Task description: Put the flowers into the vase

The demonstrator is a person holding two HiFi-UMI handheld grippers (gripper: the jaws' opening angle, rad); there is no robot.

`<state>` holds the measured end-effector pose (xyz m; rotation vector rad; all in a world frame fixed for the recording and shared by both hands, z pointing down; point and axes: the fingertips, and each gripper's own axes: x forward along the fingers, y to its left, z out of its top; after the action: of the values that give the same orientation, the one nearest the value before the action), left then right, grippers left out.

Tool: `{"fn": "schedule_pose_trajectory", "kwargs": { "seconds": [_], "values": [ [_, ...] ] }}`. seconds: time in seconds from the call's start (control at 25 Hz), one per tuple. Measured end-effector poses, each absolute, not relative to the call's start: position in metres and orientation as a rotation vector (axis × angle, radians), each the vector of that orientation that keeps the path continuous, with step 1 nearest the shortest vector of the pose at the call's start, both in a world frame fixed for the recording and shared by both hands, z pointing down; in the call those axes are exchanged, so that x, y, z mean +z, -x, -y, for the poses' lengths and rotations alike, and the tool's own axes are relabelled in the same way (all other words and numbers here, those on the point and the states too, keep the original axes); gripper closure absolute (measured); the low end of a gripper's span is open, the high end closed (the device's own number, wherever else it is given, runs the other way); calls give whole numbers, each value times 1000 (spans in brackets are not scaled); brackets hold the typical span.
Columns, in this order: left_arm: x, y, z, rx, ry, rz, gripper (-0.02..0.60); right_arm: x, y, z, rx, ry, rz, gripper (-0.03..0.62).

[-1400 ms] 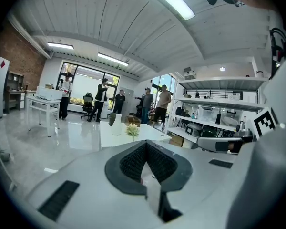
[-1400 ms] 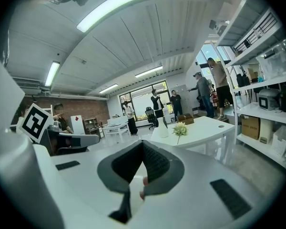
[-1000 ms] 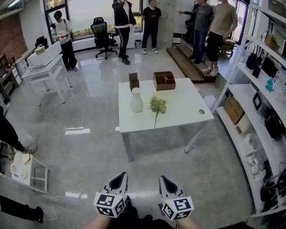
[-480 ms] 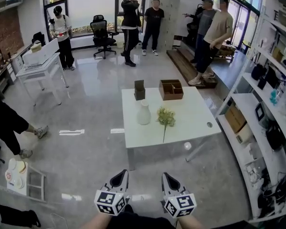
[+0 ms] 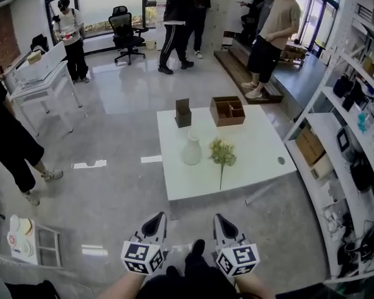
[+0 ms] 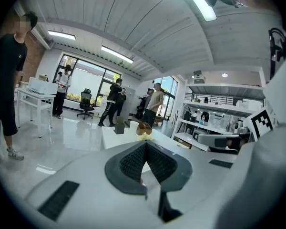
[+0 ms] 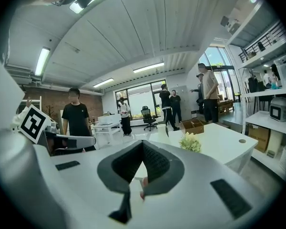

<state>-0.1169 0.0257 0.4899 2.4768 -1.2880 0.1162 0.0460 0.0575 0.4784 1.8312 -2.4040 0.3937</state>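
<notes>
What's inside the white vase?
Nothing sticks out of the vase, and its inside is hidden from here. The flowers lie beside it on the table.

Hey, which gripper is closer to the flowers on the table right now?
Right. In the head view the right gripper is almost in line with the flowers, just short of the table; the left gripper is off to their left, farther away. Neither touches them.

The white left gripper (image 5: 158, 219) and right gripper (image 5: 219, 219) are carrying black ribbed pads (image 6: 131, 162), with black-and-white marker cubes (image 5: 142, 258) behind the pads; the person is wearing dark trousers (image 5: 181, 285).
</notes>
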Motion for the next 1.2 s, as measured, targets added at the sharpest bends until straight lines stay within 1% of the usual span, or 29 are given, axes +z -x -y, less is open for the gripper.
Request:
{"fn": "schedule_pose_trajectory", "kwargs": {
  "seconds": [0.24,0.6,0.88,1.2],
  "values": [
    [494,95,33,133,-2469,1309,578,482,-57,10,400,-1792,2460,592],
    [476,37,121,119,-2445,1395,578,475,-103,109,418,-1663,2544,592],
    [477,21,155,129,-2413,1438,578,472,-110,147,422,-1607,2569,592],
    [473,17,184,112,-2441,1390,578,464,-109,173,411,-1658,2557,592]
  ]
}}
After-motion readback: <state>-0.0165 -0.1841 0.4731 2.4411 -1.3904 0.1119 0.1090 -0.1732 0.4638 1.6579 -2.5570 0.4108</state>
